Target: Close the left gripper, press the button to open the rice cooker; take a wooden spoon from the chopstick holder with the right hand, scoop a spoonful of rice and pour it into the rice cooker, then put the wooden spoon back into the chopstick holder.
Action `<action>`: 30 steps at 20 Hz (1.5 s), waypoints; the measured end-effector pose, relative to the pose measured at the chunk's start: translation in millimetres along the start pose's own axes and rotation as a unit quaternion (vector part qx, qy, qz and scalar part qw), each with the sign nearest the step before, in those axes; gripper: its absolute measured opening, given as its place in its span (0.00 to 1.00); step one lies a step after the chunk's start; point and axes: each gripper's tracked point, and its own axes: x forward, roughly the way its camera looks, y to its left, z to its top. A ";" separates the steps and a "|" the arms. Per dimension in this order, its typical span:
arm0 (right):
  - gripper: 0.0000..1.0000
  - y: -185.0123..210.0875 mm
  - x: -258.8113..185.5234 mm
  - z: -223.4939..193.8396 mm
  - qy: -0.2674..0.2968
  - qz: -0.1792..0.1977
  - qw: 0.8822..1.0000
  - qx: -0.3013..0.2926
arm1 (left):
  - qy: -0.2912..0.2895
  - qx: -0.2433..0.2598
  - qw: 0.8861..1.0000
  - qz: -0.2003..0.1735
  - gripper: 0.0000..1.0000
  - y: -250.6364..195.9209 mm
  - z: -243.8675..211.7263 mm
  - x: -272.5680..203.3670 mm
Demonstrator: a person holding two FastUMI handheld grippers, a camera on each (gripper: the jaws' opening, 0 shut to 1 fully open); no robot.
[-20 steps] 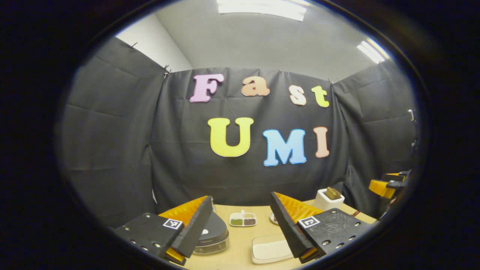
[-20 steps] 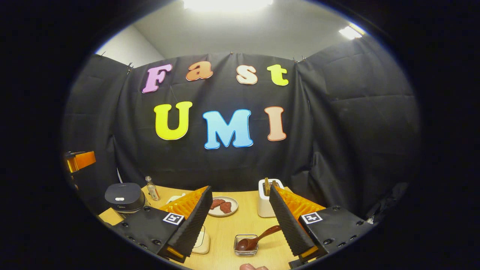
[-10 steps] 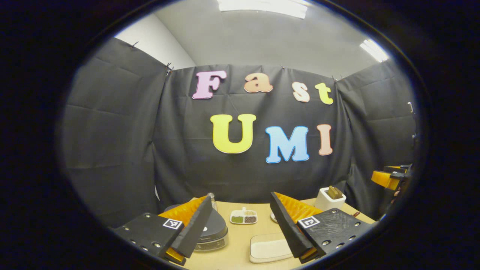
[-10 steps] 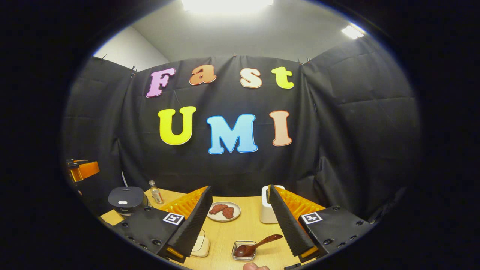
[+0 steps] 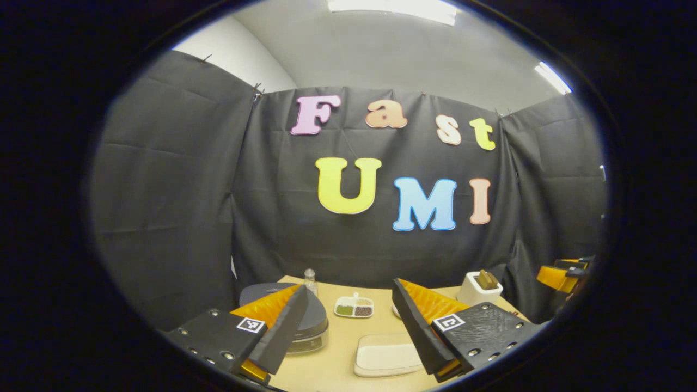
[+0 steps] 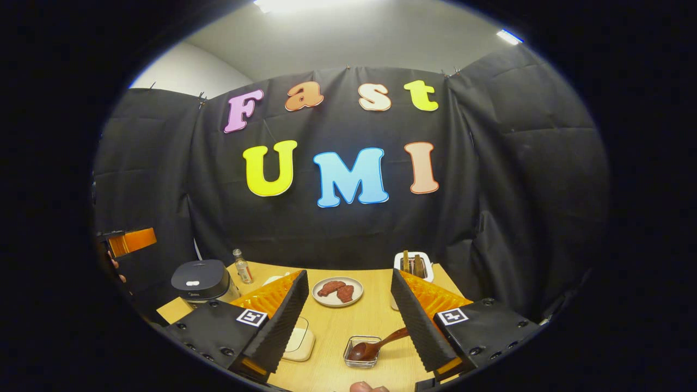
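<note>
The rice cooker (image 6: pixel 200 280) sits lid-down at the table's (image 6: pixel 375 321) far left corner, its button on top, beside a small bottle (image 6: pixel 241 265). We hold the left gripper (image 5: pixel 348 332) near it with jaws spread wide, so it must press together before it can serve as a blunt poker. At the back right stands the chopstick holder (image 6: pixel 414 265) with wooden handles upright for an easy pull. Oddly, a wooden spoon (image 6: pixel 375 345) already rests in a small glass dish (image 6: pixel 361 351) in front, just ahead of our right gripper (image 6: pixel 348 326), also spread and empty. A plate of meat (image 6: pixel 337 291) lies between.
</note>
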 end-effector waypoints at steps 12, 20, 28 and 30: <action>0.97 -12.6 4.7 -14.2 -0.001 -0.041 0.999 -0.007 | 0.013 0.025 0.999 -0.037 0.96 -31.9 -16.5 20.8; 0.98 -4.7 12.5 -14.7 0.003 -0.099 0.995 0.024 | 0.052 0.003 0.998 -0.024 0.63 71.3 -23.3 53.7; 0.92 19.4 21.1 -5.1 -0.005 -0.117 0.993 -0.006 | 0.153 -0.018 0.988 -0.005 0.02 162.3 -79.9 115.3; 0.97 24.5 20.7 -2.6 -0.011 -0.127 0.992 -0.012 | 0.166 -0.027 0.986 -0.008 0.03 173.2 -90.8 128.1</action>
